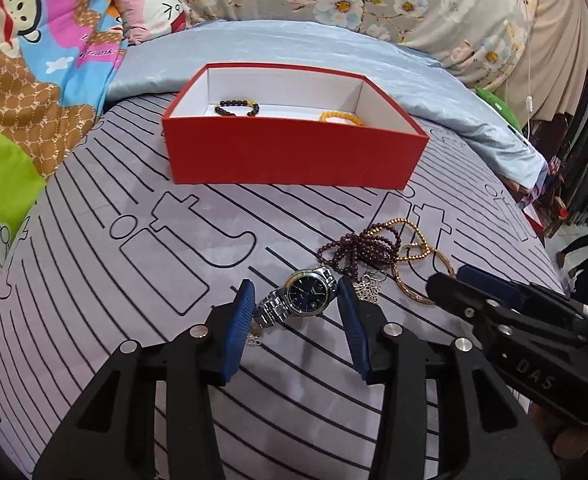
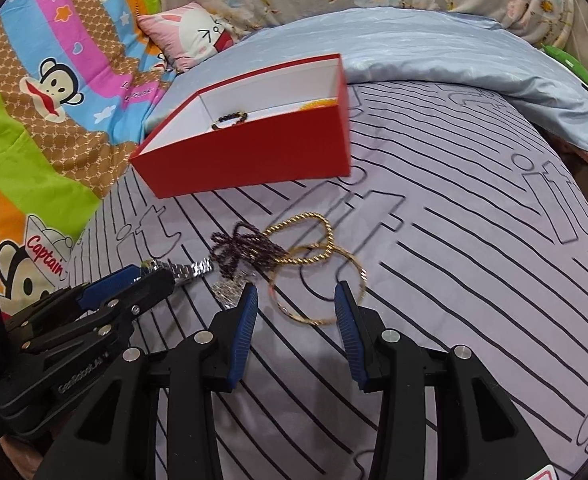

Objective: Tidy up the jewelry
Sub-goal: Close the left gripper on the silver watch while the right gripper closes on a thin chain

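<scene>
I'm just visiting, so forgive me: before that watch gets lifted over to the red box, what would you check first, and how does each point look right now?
1. Watch sits between the left gripper fingers: ok.
2. Pads actually pressing on the watch: cannot tell.
3. Watch band clear of the purple beads: cannot tell.
4. Red box open, with bare floor beside the two bracelets: ok.
5. Right gripper holding nothing, its open jaws around the gold bangle: ok.

Red box (image 1: 294, 156) white inside, blue-faced silver watch (image 1: 305, 292), lilac black-lined sheet (image 1: 94, 300), gold bangle (image 2: 313, 292)
</scene>
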`<state>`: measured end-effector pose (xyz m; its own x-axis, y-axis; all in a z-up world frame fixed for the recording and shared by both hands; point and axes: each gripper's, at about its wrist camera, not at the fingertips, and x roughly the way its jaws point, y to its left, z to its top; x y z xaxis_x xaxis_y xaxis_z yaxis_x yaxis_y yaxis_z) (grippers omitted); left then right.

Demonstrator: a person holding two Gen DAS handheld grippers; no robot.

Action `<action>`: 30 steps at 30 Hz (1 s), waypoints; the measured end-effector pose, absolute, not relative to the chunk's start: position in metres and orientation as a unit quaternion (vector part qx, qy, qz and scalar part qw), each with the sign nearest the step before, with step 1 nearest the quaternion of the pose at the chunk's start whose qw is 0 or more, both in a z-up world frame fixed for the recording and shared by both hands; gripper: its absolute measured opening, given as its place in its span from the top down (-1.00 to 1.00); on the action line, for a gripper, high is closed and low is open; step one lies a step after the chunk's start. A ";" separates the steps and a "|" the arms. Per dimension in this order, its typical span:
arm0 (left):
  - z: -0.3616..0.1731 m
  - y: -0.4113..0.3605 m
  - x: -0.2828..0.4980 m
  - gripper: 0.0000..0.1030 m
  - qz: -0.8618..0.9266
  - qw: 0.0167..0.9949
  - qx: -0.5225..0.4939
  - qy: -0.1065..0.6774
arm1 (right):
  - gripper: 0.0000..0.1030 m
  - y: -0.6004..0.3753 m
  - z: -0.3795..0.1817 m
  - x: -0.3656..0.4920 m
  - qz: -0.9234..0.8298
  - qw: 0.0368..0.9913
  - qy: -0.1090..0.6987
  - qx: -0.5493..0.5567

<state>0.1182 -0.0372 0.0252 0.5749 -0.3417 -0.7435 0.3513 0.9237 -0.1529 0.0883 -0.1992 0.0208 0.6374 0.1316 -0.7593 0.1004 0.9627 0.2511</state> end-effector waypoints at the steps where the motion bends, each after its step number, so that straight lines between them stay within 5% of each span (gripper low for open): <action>1: 0.026 -0.035 0.118 0.20 -0.193 0.888 0.003 0.418 | 0.24 -0.196 0.021 0.092 0.012 0.895 0.425 0.133; 16: 0.024 -0.025 0.121 0.20 -0.188 0.886 -0.010 0.424 | 0.90 -0.176 0.018 0.137 0.031 0.895 0.432 0.109; 30: 0.054 -0.022 0.122 0.21 -0.192 0.895 -0.012 0.403 | 0.93 -0.179 0.056 0.128 0.059 0.908 0.398 0.122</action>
<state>0.1224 -0.0220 0.0544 0.6010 -0.3529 -0.7171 0.3342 0.9260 -0.1756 0.1282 -0.1785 0.0557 0.6771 0.2032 -0.7073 -0.0098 0.9635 0.2675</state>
